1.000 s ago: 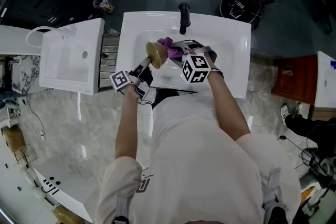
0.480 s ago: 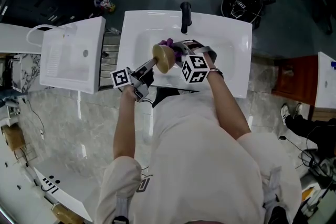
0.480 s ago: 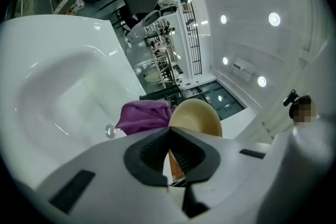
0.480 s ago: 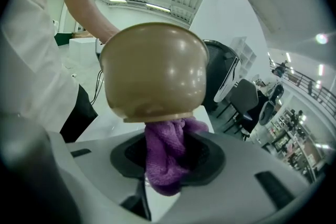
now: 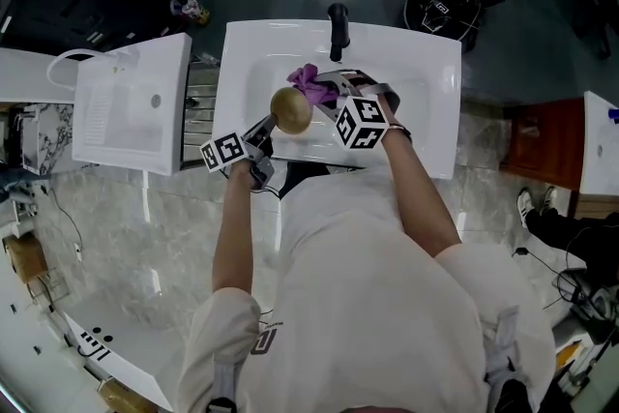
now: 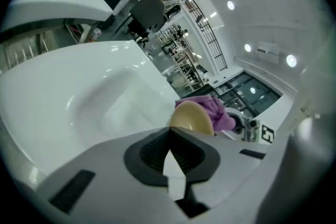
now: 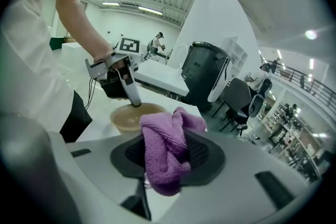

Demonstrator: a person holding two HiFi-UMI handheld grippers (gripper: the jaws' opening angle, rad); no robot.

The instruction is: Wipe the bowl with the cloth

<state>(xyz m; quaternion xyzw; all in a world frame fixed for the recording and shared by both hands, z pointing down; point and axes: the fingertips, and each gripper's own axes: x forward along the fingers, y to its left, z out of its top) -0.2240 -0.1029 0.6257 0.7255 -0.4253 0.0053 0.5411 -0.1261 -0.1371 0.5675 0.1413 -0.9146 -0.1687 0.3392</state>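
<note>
The left tongs (image 6: 170, 136) are pinched shut on the rim of the tan bowl (image 6: 191, 118), holding it over the white sink (image 5: 426, 111). Their own view shows only the bowl's rounded outside, while the right gripper view looks into its hollow. The right tongs (image 7: 168, 157) are clamped on a bunched purple cloth (image 7: 160, 139), just beside the bowl's rim. Only the head view shows the black faucet (image 5: 338, 32) beyond.
</note>
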